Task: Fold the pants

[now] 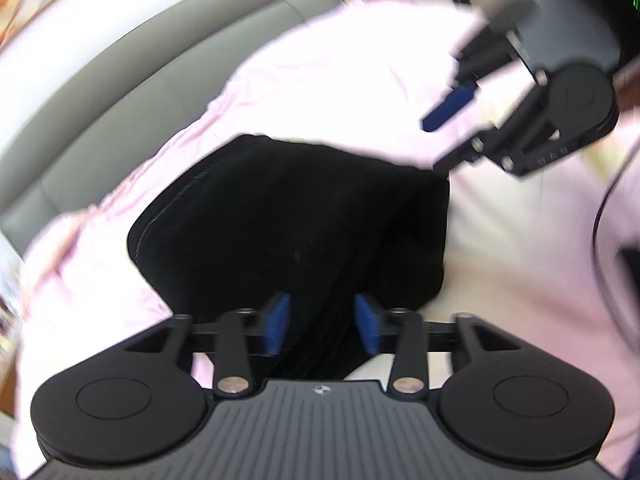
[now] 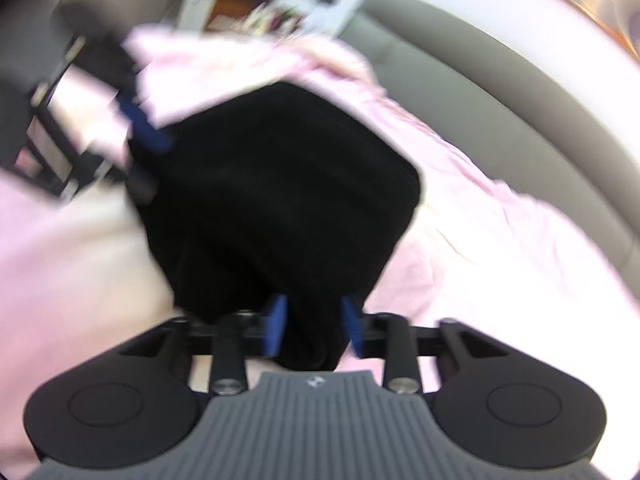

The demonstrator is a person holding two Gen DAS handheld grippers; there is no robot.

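Note:
The black pants point(image 1: 288, 224) lie folded in a compact block on a pink sheet point(image 1: 340, 80). My left gripper point(image 1: 322, 326) has its blue pads apart with a bunch of black fabric between them. In the right wrist view the pants point(image 2: 276, 184) fill the middle, and my right gripper point(image 2: 314, 326) likewise has black fabric between its blue pads. Each gripper shows in the other's view: the right one point(image 1: 452, 108) at the pants' far corner, the left one point(image 2: 148, 132) at the far left corner. Both frames are blurred.
The pink sheet point(image 2: 480, 240) covers a bed. A grey padded headboard point(image 1: 120, 92) curves behind it, also in the right wrist view point(image 2: 500, 92). Shelves and clutter point(image 2: 240, 4) stand blurred at the back. A dark cable point(image 1: 600, 220) runs at the right.

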